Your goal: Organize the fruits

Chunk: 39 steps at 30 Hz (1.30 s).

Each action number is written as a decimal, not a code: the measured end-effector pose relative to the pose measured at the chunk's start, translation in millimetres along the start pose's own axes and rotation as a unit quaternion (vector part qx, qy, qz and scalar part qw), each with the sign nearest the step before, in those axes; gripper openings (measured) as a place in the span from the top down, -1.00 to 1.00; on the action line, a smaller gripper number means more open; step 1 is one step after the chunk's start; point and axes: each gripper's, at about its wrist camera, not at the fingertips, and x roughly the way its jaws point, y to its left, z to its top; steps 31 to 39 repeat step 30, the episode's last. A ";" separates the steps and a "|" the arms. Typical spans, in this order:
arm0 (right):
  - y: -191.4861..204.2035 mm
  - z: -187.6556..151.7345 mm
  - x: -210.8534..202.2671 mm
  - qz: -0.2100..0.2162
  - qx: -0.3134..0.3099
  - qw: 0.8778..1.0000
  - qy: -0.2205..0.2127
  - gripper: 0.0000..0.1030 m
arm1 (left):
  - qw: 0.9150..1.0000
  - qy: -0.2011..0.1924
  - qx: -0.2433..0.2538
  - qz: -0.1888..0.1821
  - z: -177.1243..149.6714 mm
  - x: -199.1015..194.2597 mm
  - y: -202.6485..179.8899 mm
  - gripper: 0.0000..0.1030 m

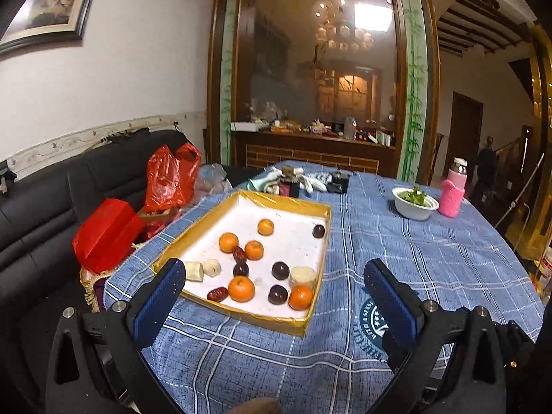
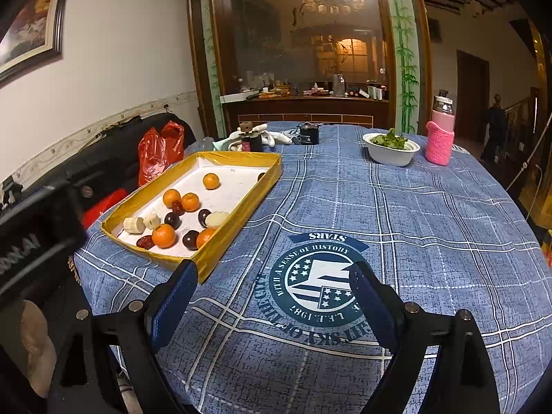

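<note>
On the bench, which is covered with a blue plaid cloth point(image 2: 414, 214), a shallow rectangular box with gold foil walls and a white floor point(image 1: 312, 322) sits toward the left side. Loose fruit lies inside it: five small orange tangerines point(image 1: 241, 288), four dark purple round fruits point(image 1: 280, 270), two wrinkled red dates point(image 1: 218, 294), and three pale cut chunks point(image 1: 211, 267) whose kind I cannot tell. Most pieces crowd the near half of the box; one tangerine point(image 1: 265, 226) and one dark fruit point(image 1: 318, 231) lie apart toward the far end. One date point(image 1: 239, 254) sits between two tangerines, touching or nearly touching them.

Farther back on the right stands a white round bowl point(image 2: 391, 155) holding green leafy vegetables, and just beside it a bottle in a pink knitted sleeve point(image 2: 440, 138). A cluster of small items, too blurred to name, lies at the far edge of the cloth. Red plastic bags point(image 1: 169, 176) rest on the black sofa left of the bench.

The left gripper point(image 1: 276, 296) hovers in front of the box's near edge, its blue-padded jaws wide apart with nothing between them. The right gripper point(image 2: 272, 289) hangs over the round printed emblem point(image 2: 315, 283) on the cloth, right of the box, jaws also spread wide and empty.
</note>
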 end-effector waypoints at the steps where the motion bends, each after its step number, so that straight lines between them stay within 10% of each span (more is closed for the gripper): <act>1: 0.6 -0.9 0.2 0.000 -0.002 1.000 0.000 -0.81 | 1.000 0.008 -0.002 -0.005 -0.7 2.7 0.3 -1.00; 39: -39.2 9.9 4.5 -0.001 0.022 1.000 -0.002 -0.83 | 0.997 0.064 0.026 -0.044 30.8 52.2 -24.0 -1.00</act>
